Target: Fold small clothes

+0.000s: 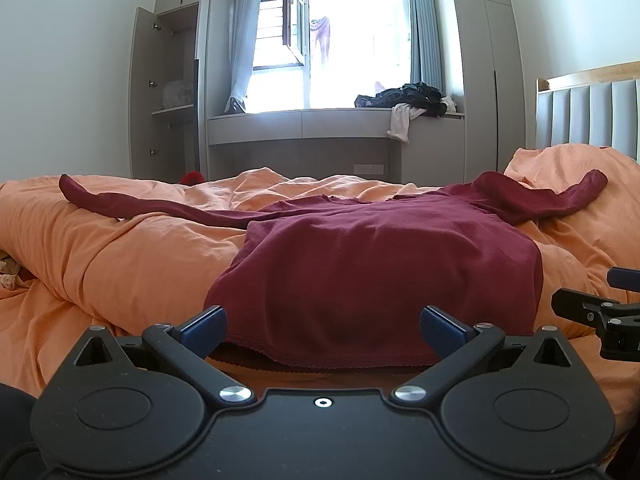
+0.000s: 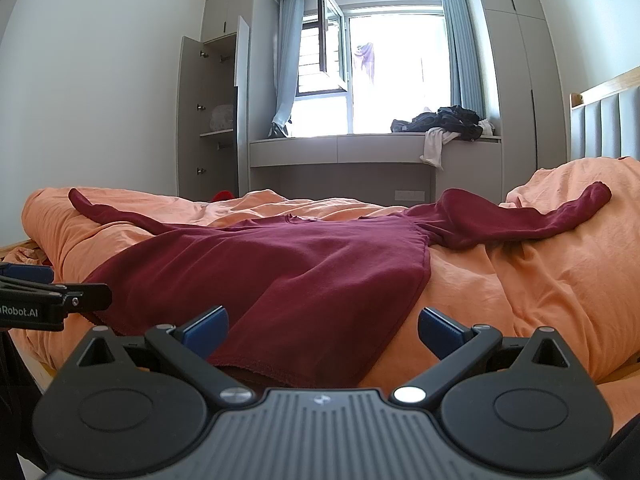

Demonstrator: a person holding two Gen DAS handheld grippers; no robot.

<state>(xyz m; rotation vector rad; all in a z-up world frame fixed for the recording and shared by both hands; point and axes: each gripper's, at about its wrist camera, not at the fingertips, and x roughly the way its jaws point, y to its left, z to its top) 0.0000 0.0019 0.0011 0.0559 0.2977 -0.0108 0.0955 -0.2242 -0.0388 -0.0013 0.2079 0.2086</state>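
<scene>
With both tools spread wide and holding nothing, I have my left gripper (image 1: 323,330) and right gripper (image 2: 323,330) at the hem of the maroon long-sleeved top (image 1: 380,264), which lies flat on the orange duvet (image 1: 120,264), collar away, sleeves outstretched sideways. Beyond, the open wardrobe (image 1: 172,92) holds a pale bundle.

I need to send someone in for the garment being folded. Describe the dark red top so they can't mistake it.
Go to the bed with the rumpled orange duvet facing the window. Spread flat across its middle lies a dark red long-sleeved top, both sleeves stretched out sideways and its hem nearest the foot edge. It is the only red garment on the bed; the other clothes, a dark and white pile, sit on the window ledge.
</scene>
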